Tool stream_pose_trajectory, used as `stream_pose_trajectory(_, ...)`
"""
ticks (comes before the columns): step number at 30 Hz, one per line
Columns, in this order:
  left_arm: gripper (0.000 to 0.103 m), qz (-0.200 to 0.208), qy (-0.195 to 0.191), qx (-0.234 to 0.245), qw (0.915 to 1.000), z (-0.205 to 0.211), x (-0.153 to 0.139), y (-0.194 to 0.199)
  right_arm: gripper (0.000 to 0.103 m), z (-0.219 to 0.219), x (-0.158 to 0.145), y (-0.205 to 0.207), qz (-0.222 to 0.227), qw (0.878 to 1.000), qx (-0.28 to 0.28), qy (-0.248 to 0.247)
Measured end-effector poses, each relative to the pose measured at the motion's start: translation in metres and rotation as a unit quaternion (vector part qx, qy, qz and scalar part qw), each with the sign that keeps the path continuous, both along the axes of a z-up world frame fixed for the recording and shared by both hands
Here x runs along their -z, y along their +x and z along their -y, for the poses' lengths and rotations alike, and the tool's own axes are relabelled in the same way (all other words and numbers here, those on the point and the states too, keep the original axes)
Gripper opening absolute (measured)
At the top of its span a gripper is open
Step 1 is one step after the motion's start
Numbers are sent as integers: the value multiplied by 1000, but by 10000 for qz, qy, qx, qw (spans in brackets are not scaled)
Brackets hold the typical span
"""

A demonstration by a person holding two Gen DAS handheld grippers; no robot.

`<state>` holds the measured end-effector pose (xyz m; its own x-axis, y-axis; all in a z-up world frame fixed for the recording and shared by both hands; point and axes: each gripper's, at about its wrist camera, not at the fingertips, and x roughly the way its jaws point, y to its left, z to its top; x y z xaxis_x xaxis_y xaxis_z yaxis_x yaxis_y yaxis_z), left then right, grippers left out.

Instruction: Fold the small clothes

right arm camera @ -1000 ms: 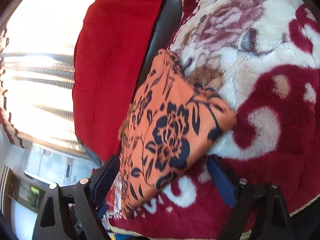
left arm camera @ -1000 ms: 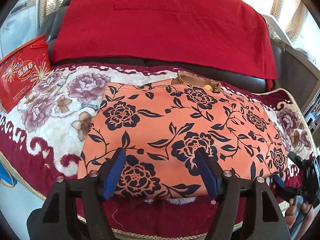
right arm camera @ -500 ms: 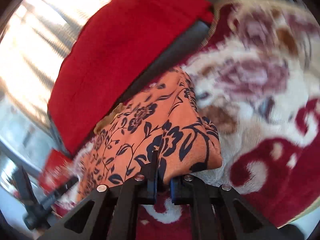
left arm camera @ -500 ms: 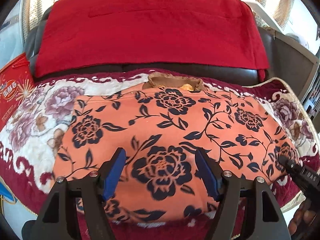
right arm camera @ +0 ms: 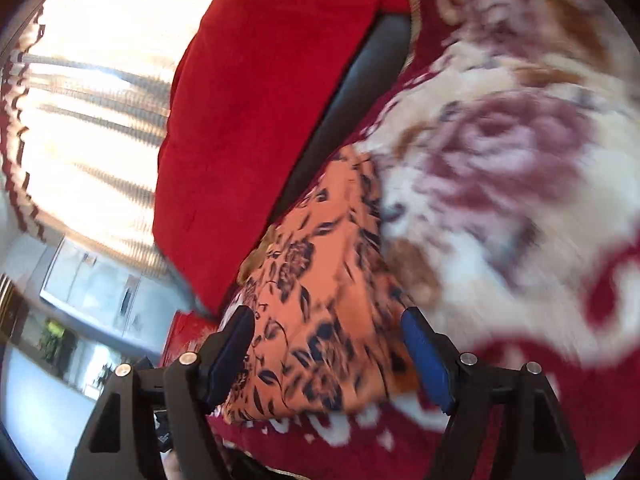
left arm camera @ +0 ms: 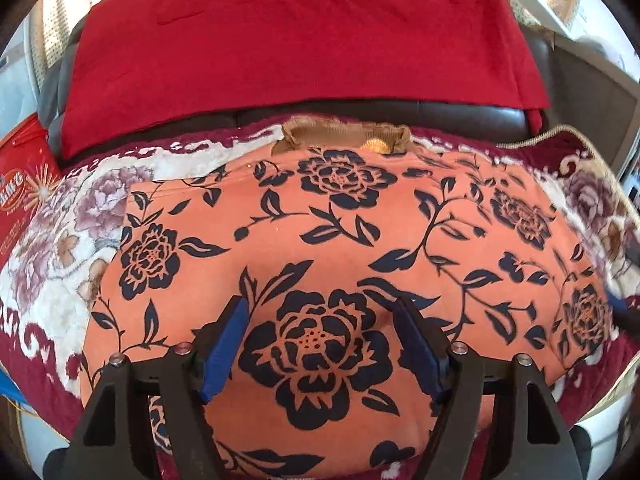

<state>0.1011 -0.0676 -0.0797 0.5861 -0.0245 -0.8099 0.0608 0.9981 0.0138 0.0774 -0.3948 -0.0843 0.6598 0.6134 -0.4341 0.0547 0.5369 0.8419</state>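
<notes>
Orange floral garment [left arm camera: 340, 248] folded flat on plush blanket [left arm camera: 52, 248].
Left tongs [left arm camera: 320, 340] apart above it; right tongs [right arm camera: 328, 344] opening, gripping nothing.

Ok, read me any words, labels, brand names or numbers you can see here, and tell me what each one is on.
Red box, at the left edge of the left wrist view: white characters on an orange oval label, cut off by the frame and too blurred to read.
Fainter small print lower on the same box: too small to read.
Orange floral garment, red cloth, floral blanket: no text.
Right wrist view: motion-blurred, nothing readable.
</notes>
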Motion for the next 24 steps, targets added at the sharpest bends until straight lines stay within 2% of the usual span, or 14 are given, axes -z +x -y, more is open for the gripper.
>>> stream_pose_trajectory(4, 78, -42, 115, -29, 9999, 2, 10, 2, 79, -11, 17, 66, -503, 9968, -593, -190)
stream_pose_trajectory(6, 78, -52, 102, -42, 9999, 1, 10, 3, 71, -24, 24, 93, -720, 9920, -980, -339)
stream_pose_trajectory(7, 78, -59, 94, -35, 9999, 0, 9, 3, 39, -27, 22, 96, -729, 9904, -1060, -511)
stream_pose_trajectory(8, 78, -65, 84, -28, 9999, 0, 9, 4, 17, -35, 17, 100, -805, 9868, -1207, -721)
stream_pose_trajectory(11, 79, -31, 73, -15, 10000, -3, 10, 5, 16, -62, -27, 89, -352, 9732, -1099, -1991)
stream_pose_trajectory(13, 80, 0, 78, -41, 10000, -1, 11, 3, 16, -76, -49, 75, -42, 9636, -848, -2536)
stream_pose_trajectory(15, 80, -9, 75, -76, 9999, 0, 12, 3, 23, -80, -34, 82, -303, 9576, -699, -2778)
stream_pose_trajectory(16, 80, -30, 75, -72, 9999, 0, 11, 3, 35, -80, -17, 88, -659, 9519, -615, -2927)
stream_pose_trajectory(17, 80, -57, 58, -52, 10000, -1, 11, 3, 37, -77, -7, 90, -866, 9540, -552, -2816)
stream_pose_trajectory(18, 80, -71, 31, -31, 10000, -3, 11, 4, 39, -69, -8, 83, -754, 9649, -309, -2496)
stream_pose_trajectory(19, 80, -73, 14, -20, 10000, -3, 11, 4, 54, -67, -12, 80, -727, 9656, -171, -2491)
stream_pose_trajectory(20, 81, -60, 25, -12, 10000, -4, 12, 5, 63, -63, -20, 73, -674, 9632, 99, -2599)
stream_pose_trajectory(21, 81, -48, 36, -13, 10000, -3, 12, 4, 63, -60, -32, 62, -527, 9622, 439, -2635)
stream_pose_trajectory(24, 81, -36, 26, -41, 10000, -2, 12, 5, 63, -66, -54, 46, -89, 9691, 467, -2421)
